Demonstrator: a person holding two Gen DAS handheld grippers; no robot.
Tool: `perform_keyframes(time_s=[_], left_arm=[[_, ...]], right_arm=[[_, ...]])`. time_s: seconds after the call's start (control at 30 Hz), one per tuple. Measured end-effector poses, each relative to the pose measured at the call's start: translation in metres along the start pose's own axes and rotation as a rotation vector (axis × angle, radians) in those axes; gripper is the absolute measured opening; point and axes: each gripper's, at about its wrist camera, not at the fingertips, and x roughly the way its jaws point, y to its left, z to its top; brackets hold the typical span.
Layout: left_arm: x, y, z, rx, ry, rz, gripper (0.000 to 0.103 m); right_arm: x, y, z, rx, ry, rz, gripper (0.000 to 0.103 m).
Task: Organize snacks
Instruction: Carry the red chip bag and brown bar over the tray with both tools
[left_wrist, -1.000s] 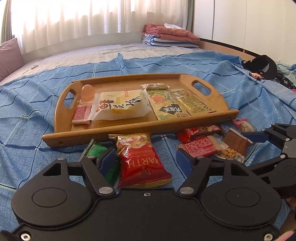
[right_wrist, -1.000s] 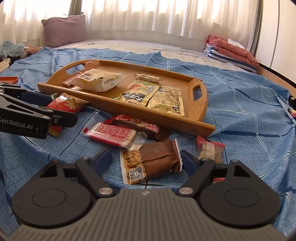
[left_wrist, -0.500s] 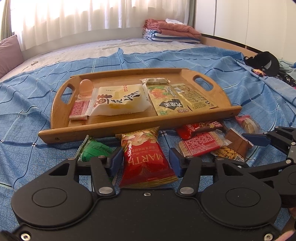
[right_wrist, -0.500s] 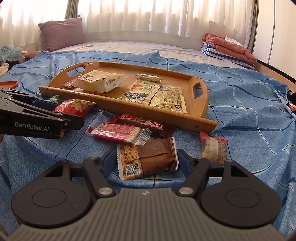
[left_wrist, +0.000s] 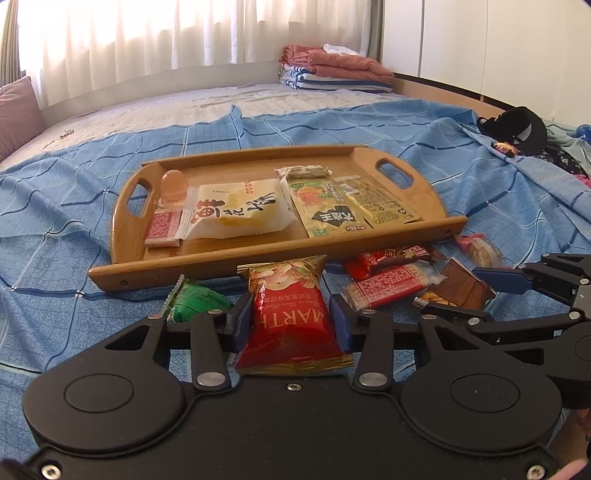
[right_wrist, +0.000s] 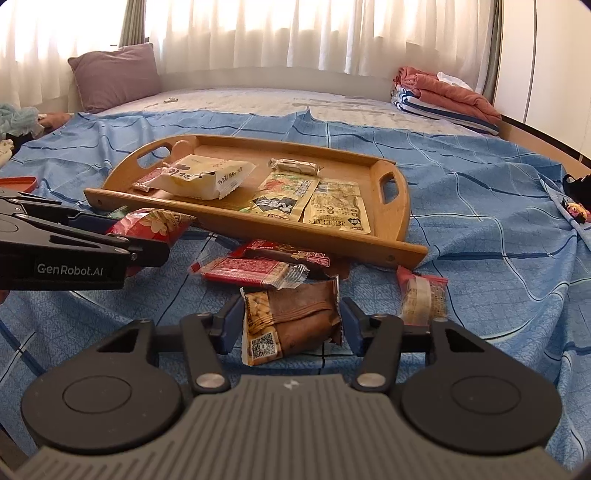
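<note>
A wooden tray (left_wrist: 280, 254) (right_wrist: 236, 218) sits on the blue bedsheet and holds several flat snack packets. My left gripper (left_wrist: 291, 321) has its fingers against both sides of a red nut bag (left_wrist: 291, 325) lying in front of the tray; the bag also shows in the right wrist view (right_wrist: 155, 225). My right gripper (right_wrist: 290, 325) straddles a brown peanut snack pack (right_wrist: 291, 321), its fingers close on both sides with small gaps still showing. The brown pack also appears in the left wrist view (left_wrist: 461, 288).
Loose on the sheet: a green packet (left_wrist: 195, 301), a red wafer bar (right_wrist: 251, 271), a dark red bar (right_wrist: 291, 254) and a small pink-wrapped cake (right_wrist: 423, 295). Folded towels (right_wrist: 443, 96) and a pillow (right_wrist: 114, 75) lie far back. A black cap (left_wrist: 517, 129) lies at the right.
Both grippers moved forward and narrowed around their packs: the left closed onto the red bag, the right drew in around the brown pack.
</note>
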Motion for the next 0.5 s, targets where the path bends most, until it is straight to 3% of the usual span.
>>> perform_keyframes(time_s=[0.2, 0.5], left_arm=[[-0.018, 0.009, 0.006, -0.003, -0.031, 0.009, 0.042], [-0.037, 0.028, 0.039, -0.017, -0.066, 0.03, 0.042]], right_arm=[[-0.013, -0.002, 0.014, 0.025, -0.015, -0.013, 0.057], [-0.025, -0.01, 0.06, 0.092, -0.024, -0.047, 0.057]])
